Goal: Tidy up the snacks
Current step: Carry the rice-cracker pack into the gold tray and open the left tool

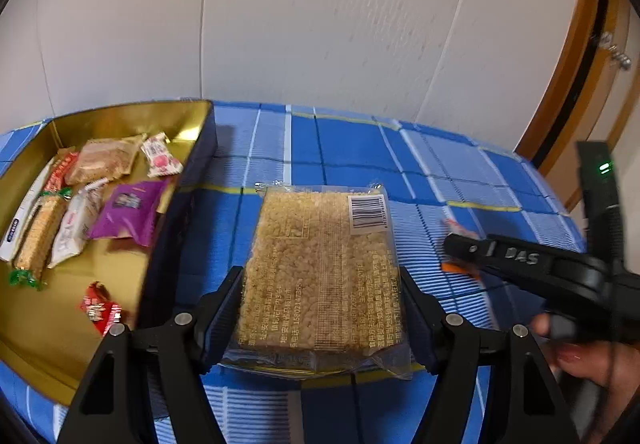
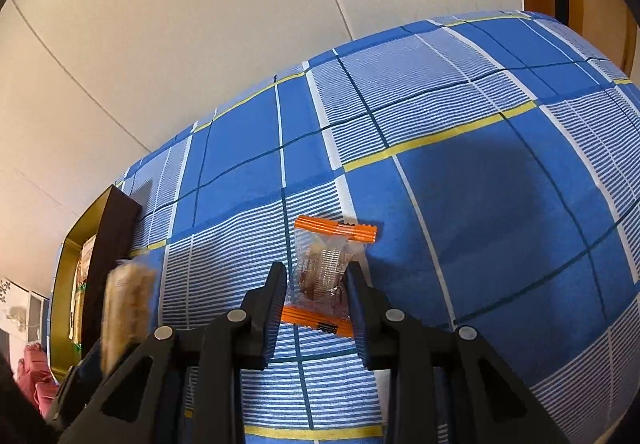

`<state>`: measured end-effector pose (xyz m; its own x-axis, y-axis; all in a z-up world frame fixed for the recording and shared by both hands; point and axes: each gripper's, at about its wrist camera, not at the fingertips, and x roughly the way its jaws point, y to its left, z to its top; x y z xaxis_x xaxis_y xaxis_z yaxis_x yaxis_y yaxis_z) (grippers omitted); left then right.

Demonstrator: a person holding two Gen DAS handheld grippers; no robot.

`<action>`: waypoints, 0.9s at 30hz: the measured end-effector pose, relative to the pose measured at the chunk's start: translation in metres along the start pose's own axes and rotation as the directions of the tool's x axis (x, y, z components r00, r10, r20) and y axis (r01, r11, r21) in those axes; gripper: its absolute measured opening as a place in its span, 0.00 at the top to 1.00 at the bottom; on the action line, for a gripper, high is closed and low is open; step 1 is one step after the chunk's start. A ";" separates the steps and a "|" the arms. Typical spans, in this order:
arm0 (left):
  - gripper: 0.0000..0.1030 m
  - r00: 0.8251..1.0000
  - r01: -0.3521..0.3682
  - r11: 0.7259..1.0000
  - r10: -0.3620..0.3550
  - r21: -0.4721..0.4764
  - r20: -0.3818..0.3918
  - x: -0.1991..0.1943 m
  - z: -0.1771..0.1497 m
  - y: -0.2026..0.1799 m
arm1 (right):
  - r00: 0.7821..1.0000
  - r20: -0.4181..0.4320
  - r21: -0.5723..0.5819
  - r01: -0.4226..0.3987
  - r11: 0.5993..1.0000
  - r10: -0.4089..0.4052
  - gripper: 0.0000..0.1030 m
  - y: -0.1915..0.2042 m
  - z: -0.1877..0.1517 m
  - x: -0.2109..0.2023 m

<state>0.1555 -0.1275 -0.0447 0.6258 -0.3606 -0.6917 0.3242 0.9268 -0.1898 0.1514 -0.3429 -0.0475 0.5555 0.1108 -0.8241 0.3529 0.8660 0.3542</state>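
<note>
My left gripper (image 1: 320,276) is shut on a large clear packet of puffed-rice cake (image 1: 320,244), held above the blue checked cloth just right of the gold tin (image 1: 132,115). In the right wrist view this packet (image 2: 126,308) shows blurred beside the tin's dark wall (image 2: 116,244). The tin holds several wrapped snacks, among them a purple packet (image 1: 128,209) and a red sweet (image 1: 100,308). My right gripper (image 2: 316,272) is shut on a small clear packet with orange ends (image 2: 320,256), low on the cloth. From the left wrist view the right gripper (image 1: 460,252) sits to the right.
The blue checked cloth (image 2: 480,203) covers the surface and runs open to the right of the tin. A white panelled wall stands behind. A wooden door frame (image 1: 580,55) is at the far right. A person's hand (image 1: 588,360) holds the right gripper's handle.
</note>
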 end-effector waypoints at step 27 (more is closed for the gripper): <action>0.29 0.967 -0.152 0.987 0.137 -0.056 -0.215 -0.043 0.001 0.192 | 1.000 0.019 -0.018 0.002 1.000 -0.002 0.70 -0.001 0.000 0.003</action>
<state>0.1920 0.0658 -0.0509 0.4974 -0.1990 -0.8444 0.1846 0.9753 -0.1212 0.1528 -0.3437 -0.0506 0.5687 0.1002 -0.8164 0.3404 0.8749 0.3446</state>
